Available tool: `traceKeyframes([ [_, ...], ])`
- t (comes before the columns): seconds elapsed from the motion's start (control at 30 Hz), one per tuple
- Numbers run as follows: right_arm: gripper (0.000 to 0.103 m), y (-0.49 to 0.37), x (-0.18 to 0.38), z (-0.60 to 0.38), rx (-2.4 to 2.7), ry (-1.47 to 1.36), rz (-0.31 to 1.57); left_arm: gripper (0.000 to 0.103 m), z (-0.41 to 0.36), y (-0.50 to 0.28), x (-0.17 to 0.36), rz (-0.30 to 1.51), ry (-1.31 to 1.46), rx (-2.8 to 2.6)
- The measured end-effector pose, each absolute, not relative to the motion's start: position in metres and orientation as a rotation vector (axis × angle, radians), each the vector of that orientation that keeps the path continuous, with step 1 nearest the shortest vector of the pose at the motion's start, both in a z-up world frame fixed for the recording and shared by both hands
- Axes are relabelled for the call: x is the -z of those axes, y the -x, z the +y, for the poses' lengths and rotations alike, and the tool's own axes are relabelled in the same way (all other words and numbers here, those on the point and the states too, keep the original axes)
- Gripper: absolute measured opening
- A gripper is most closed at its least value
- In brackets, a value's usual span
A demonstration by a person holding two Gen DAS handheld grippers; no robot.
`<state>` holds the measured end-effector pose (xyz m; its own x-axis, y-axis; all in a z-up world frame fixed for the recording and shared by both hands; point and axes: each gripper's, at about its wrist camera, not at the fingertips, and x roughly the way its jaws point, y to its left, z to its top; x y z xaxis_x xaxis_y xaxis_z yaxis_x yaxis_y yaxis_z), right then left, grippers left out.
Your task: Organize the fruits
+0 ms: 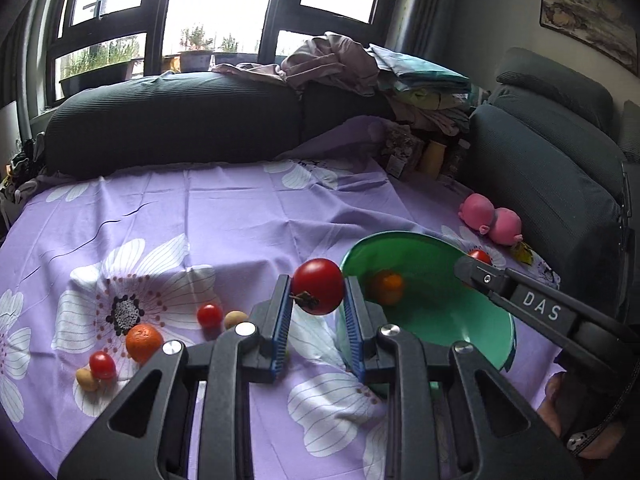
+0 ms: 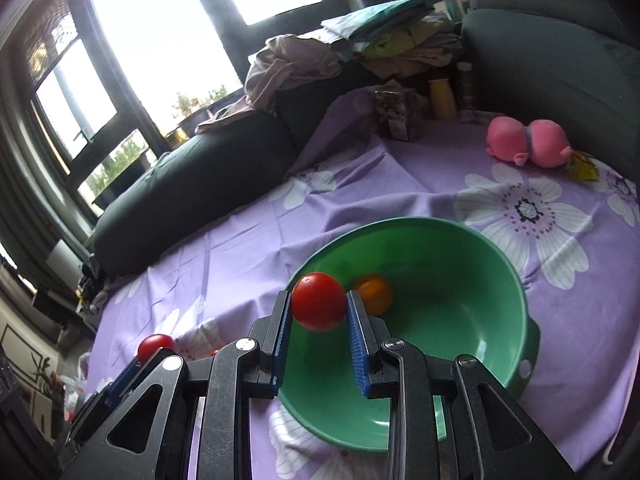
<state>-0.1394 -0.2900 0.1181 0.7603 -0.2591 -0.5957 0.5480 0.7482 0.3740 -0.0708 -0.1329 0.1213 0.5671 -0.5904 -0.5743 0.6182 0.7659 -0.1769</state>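
Red tomatoes both sides: left gripper (image 1: 318, 300) pinches one just short of the green bowl (image 1: 492, 344), while right gripper (image 2: 318, 312) clamps another over its rim, nearer.

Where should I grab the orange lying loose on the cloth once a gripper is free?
Grip the orange across its widest middle, coming from above. It is round, so any lower pinch would probably slip. Set the fingers front and back: a tomato sits close on its left.

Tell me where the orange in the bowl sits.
In the right wrist view, the orange lies inside the green bowl, on its far left side.
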Motion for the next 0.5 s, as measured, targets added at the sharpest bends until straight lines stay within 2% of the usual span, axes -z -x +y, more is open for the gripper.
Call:
traceKeyframes([
  [0.23, 0.029, 0.16, -0.101, -0.325, 0.581, -0.652, 0.565, 0.026, -0.182, 0.072, -0.107, 0.728, -0.103, 0.858],
  [0.5, 0.029, 0.159, -0.087, -0.335, 0.631, -0.67, 0.631, 0.026, -0.205, 0.07, -0.084, 0.828, -0.113, 0.926],
])
